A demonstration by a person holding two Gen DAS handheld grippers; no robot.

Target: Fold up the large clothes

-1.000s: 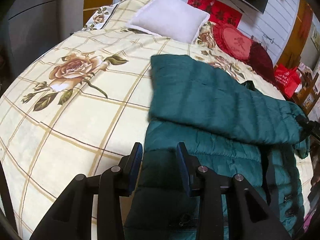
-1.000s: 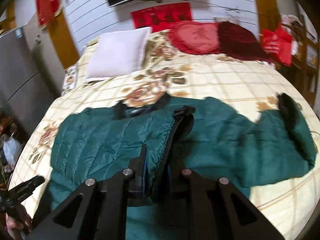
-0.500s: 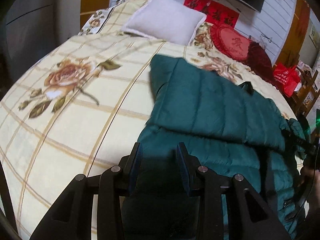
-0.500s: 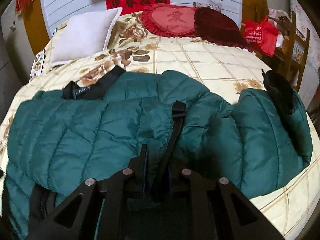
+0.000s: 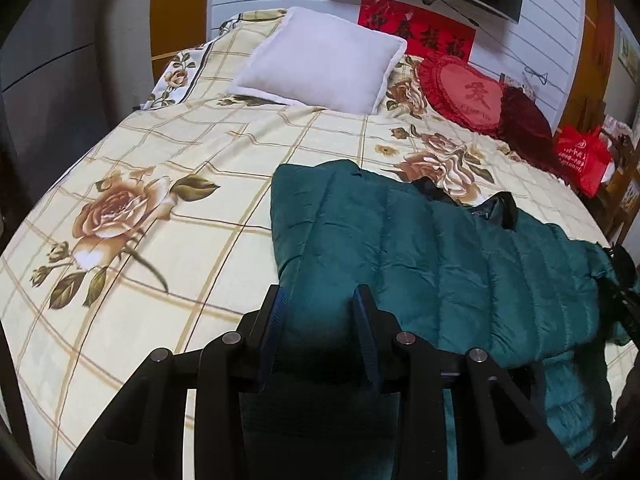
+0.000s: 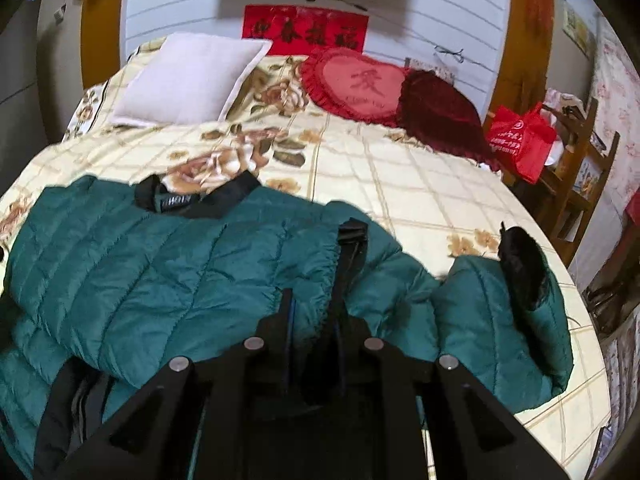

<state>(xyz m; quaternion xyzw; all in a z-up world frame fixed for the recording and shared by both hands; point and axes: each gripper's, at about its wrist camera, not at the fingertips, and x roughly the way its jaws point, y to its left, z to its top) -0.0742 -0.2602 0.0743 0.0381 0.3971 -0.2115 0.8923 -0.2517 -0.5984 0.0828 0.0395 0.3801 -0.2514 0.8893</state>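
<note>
Since the fold is only part made: the green down jacket (image 6: 168, 280) lies spread on the bed (image 5: 168, 208), one sleeve already laid across its chest so the bulk narrows toward the middle.
Right hand-held gripper (image 6: 314, 312): pressed together on the sleeve's cuff end and dark trim, holding it flat so it cannot spring back.
Left hand-held gripper (image 5: 320, 316): spread wide over the jacket's near edge, nothing between the fingers; probably poised to take the hem, though the fabric beneath is in shadow.
Other sleeve (image 6: 500, 320): bent back on itself toward the bed's right edge, not yet folded in.
Collar (image 6: 192, 200): points at the white pillow (image 5: 324, 68), well apart.
</note>
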